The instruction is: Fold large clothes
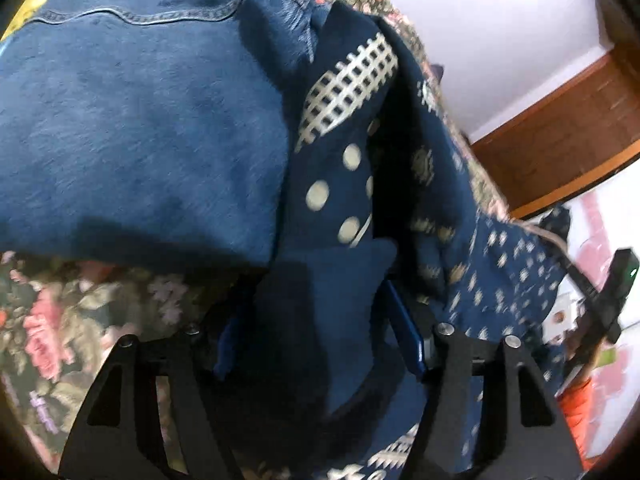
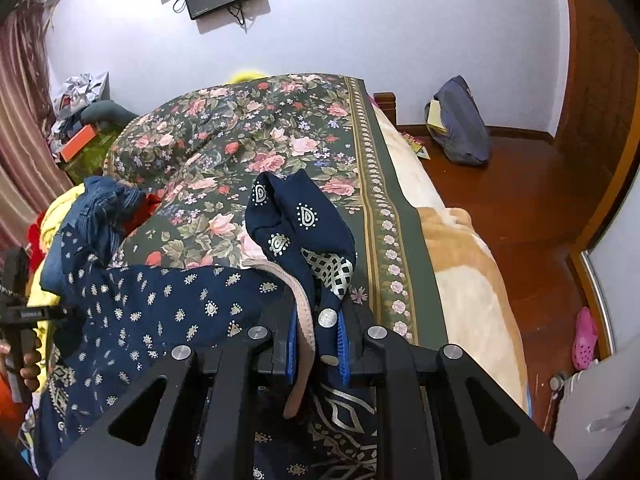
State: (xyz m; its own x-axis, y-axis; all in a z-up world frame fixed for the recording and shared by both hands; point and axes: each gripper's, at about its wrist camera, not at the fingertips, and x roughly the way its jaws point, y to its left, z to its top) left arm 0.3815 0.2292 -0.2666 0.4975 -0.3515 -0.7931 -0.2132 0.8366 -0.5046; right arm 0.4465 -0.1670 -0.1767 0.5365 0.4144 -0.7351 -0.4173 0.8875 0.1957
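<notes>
A navy garment with a silver print (image 2: 160, 304) is stretched between my two grippers above the bed. My right gripper (image 2: 318, 346) is shut on a bunched corner of it with a beige strap (image 2: 300, 300), over the floral bedspread (image 2: 248, 136). My left gripper (image 1: 320, 340) is shut on another fold of the navy garment (image 1: 340, 184), right next to a blue denim garment (image 1: 140, 120). The left gripper also shows at the left edge of the right wrist view (image 2: 20, 312).
A pile of yellow, red and denim clothes (image 2: 80, 216) lies at the left of the bed. A beige blanket (image 2: 468, 264) hangs over the right bed edge above the wooden floor (image 2: 520, 208). A grey bag (image 2: 460, 124) leans on the wall.
</notes>
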